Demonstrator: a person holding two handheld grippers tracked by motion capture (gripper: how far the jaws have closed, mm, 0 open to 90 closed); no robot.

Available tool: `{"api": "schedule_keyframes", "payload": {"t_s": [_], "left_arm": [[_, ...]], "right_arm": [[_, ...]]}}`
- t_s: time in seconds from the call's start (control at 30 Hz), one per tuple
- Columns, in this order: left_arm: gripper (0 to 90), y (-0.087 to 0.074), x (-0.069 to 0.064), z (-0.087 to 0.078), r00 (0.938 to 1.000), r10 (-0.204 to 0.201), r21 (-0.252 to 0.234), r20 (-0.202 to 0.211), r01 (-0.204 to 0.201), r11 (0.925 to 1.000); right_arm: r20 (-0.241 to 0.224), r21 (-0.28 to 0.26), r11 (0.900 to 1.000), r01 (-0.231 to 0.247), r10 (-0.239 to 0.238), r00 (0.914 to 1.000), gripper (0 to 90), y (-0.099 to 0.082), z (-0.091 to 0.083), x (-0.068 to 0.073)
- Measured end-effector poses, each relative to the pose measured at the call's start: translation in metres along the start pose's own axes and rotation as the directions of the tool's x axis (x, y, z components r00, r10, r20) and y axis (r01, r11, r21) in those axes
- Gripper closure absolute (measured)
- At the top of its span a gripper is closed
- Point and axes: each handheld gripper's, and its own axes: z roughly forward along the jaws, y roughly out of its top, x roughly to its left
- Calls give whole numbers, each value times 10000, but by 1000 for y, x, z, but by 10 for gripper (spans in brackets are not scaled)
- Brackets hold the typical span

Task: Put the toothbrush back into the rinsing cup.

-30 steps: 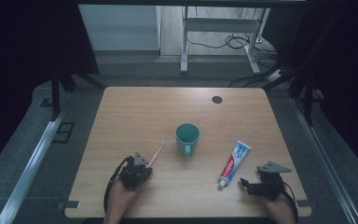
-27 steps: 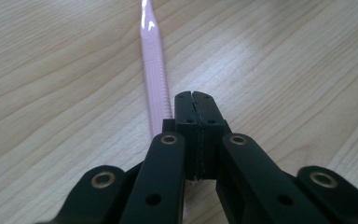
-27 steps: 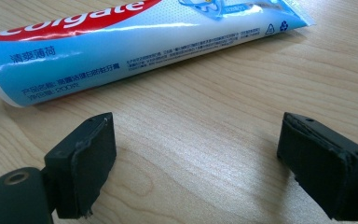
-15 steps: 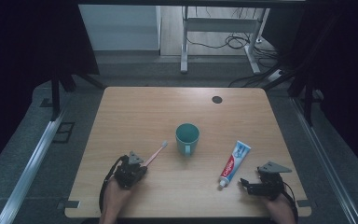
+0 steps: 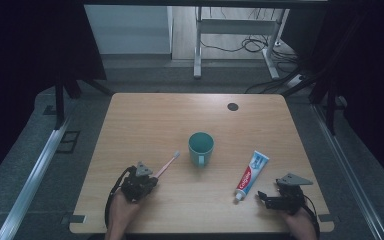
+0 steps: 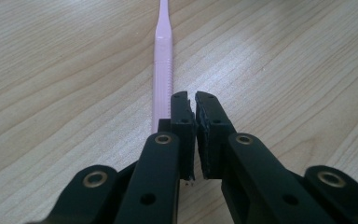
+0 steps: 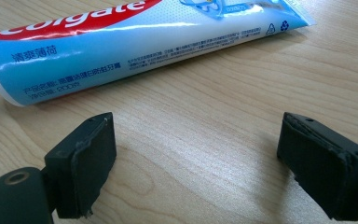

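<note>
Looking down from the high view, the table [image 5: 145, 115] carries a pink toothbrush [image 5: 167, 163], a green cup [image 5: 201, 148] just to its right, and a toothpaste tube [image 5: 248, 174] further right. The left gripper [image 5: 147, 180] sits at the handle end of the toothbrush, and the right gripper [image 5: 265, 197] rests just beside the cap end of the tube. From the left gripper view, the left gripper [image 6: 195, 100] has its jaws nearly together with only a thin slit between them and nothing in it; the toothbrush [image 6: 163, 60] lies flat on the wood just beside the left jaw. From the right gripper view, the right gripper [image 7: 193, 135] stands wide apart over bare wood, holding nothing, with the toothpaste tube [image 7: 121, 42] lying just beyond.
</note>
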Motion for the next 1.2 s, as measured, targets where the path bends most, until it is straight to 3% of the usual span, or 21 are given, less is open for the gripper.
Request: {"api": "schedule_keyframes", "payload": {"t_s": [0.3, 0.47, 0.7, 1.0, 1.17, 1.2], "left_arm": [[761, 1, 2, -2, 9993, 223, 286, -286, -215, 9994], [623, 6, 6, -3, 9991, 197, 545, -385, -176, 9984], [524, 13, 13, -4, 9989, 164, 1046, -431, -118, 9944], [480, 26, 22, 6, 9995, 203, 2224, -242, -144, 9748], [479, 32, 23, 10, 9996, 266, 2635, -137, -221, 9644], [481, 36, 25, 12, 9996, 274, 2839, -80, -241, 9585]], "right_arm": [[8, 1, 10000, 5, -5, 10000, 113, 0, 0, 0], [14, 3, 10000, 6, -6, 10000, 113, 0, 0, 0], [15, 4, 10000, 9, -9, 10000, 113, 0, 0, 0], [15, 4, 10000, 8, -8, 10000, 113, 0, 0, 0], [16, 5, 10000, 10, -10, 10000, 113, 0, 0, 0], [15, 5, 10000, 7, -7, 10000, 113, 0, 0, 0]]}}
